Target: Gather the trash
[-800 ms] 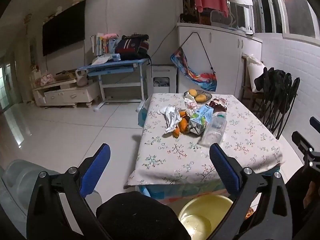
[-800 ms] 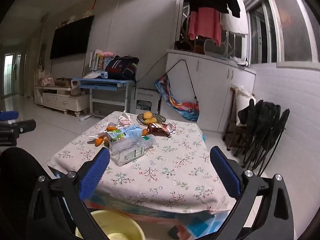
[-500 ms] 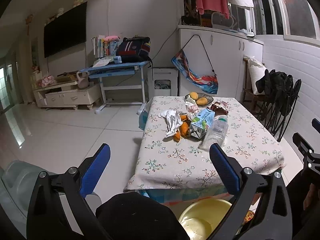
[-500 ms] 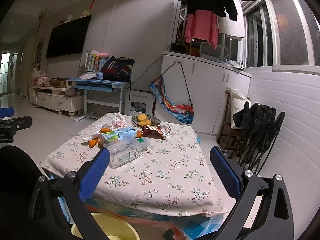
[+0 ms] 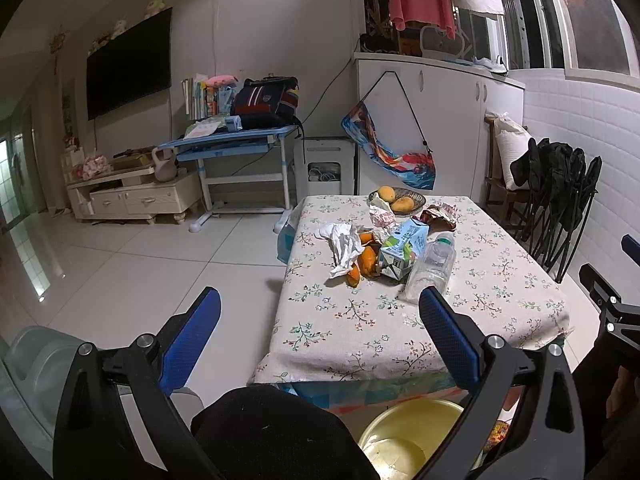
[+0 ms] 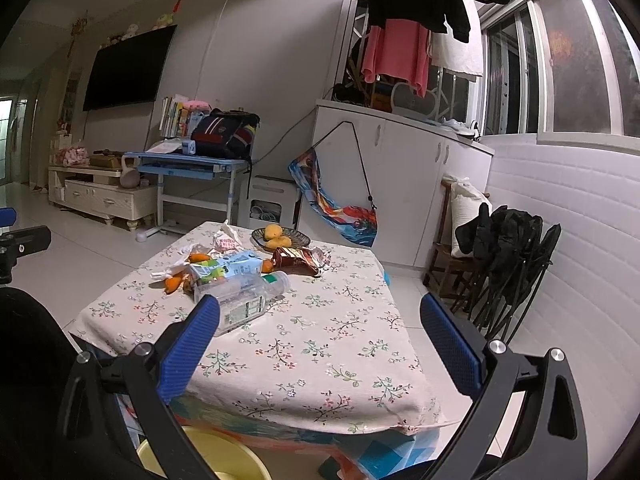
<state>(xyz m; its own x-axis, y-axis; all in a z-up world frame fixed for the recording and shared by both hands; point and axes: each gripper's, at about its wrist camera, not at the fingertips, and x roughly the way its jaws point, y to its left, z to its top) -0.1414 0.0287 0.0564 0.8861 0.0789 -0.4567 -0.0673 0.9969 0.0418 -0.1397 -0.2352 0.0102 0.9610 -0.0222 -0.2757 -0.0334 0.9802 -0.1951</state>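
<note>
A low table with a floral cloth (image 5: 360,320) (image 6: 320,344) holds a heap of trash: a clear plastic bottle (image 5: 432,266) (image 6: 244,294) lying on its side, a blue milk carton (image 5: 402,248) (image 6: 228,270), crumpled white paper (image 5: 344,246), orange peels (image 5: 366,262) (image 6: 172,282) and a brown snack wrapper (image 5: 440,216) (image 6: 298,260). My left gripper (image 5: 318,316) and my right gripper (image 6: 318,320) are both open and empty, held short of the table's near edge. A yellow bin (image 5: 404,436) (image 6: 200,456) stands on the floor below them.
A bowl of mangoes (image 5: 396,200) (image 6: 280,236) sits at the table's far end. Folded black chairs (image 6: 508,264) lean on the right wall. A blue desk (image 5: 232,144) and a TV cabinet (image 5: 128,196) stand at the back. White tiled floor lies to the left.
Both grippers have risen and tilted slightly, so the table sits lower in both views. Both stay open and the trash has not moved.
</note>
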